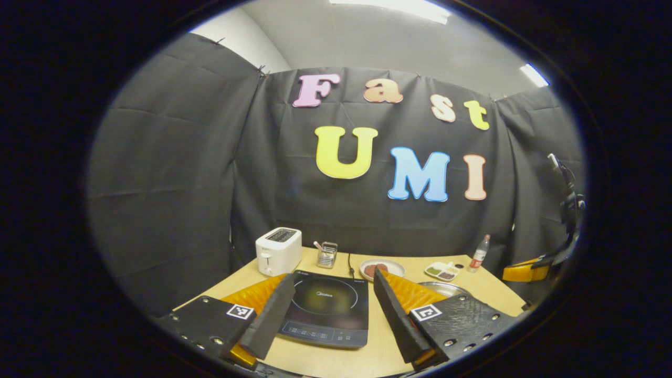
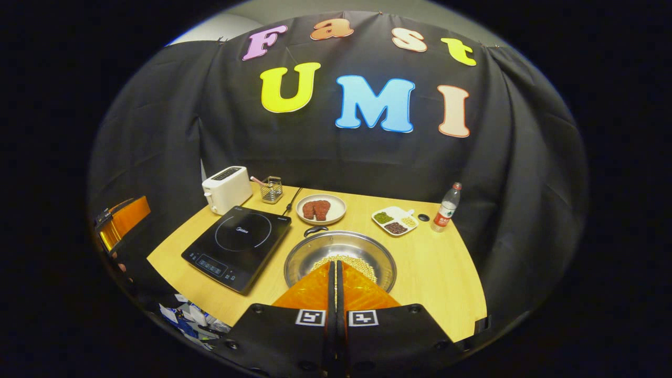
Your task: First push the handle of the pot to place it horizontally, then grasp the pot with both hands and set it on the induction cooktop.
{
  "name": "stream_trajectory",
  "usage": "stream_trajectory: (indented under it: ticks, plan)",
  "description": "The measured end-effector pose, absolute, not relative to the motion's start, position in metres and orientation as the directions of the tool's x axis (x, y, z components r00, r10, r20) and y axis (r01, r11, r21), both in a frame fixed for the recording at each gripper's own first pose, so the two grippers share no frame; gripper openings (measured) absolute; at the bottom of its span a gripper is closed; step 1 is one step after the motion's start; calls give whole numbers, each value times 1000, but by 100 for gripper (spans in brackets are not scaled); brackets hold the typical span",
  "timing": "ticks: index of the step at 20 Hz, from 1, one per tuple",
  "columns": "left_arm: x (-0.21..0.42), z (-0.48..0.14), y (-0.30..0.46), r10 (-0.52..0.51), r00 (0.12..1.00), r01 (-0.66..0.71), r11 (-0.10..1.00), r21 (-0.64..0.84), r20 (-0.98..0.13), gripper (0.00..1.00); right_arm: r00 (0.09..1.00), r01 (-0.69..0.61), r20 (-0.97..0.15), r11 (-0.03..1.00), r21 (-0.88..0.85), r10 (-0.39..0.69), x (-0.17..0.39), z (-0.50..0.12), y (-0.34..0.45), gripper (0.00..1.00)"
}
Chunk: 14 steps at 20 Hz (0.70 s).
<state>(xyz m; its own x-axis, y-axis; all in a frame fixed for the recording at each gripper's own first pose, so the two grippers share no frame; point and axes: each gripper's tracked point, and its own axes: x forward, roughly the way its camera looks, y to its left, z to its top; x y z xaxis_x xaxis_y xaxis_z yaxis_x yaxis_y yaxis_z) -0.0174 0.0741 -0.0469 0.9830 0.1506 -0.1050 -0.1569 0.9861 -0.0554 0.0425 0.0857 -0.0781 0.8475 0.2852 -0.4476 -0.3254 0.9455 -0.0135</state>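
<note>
We see the left gripper [image 1: 329,308] with jaws spread wide above the induction cooktop [image 1: 326,308]. The right gripper [image 2: 336,273] has jaws pressed together, empty, over the pot [image 2: 340,258], which sits on the table [image 2: 436,268] just right of the cooktop, handle [image 2: 315,230] toward the meat plate [image 2: 321,209].

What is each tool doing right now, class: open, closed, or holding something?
Left tool: open, holding nothing, above the induction cooktop.
Right tool: closed, holding nothing, above the pot.
</note>
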Motion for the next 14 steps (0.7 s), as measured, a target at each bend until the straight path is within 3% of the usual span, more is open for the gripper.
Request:
stream_trajectory:
  ticks: [4,6,8,9,12,14]
  plan:
    - [-17,-49,75,176,976,-180,983,-22,-131,92,765,-380,-549,924,37,337,45,-103,92,2]
    - [-16,-51,73,173,975,-177,984,-21,-136,88,733,-401,-582,915,50,353,47,-116,93,2]
    - [-10,-57,66,161,973,-165,986,-14,-164,96,693,-420,-622,905,63,365,51,-132,90,2]
    - [1,-58,55,156,972,-159,987,-7,-173,88,663,-434,-643,897,86,383,52,-142,90,2]
    - [31,-56,27,145,973,-145,989,14,-179,92,585,-452,-700,881,139,410,54,-169,86,2]
    - [39,-58,20,145,971,-144,989,21,-189,88,549,-456,-726,877,154,413,56,-187,82,2]
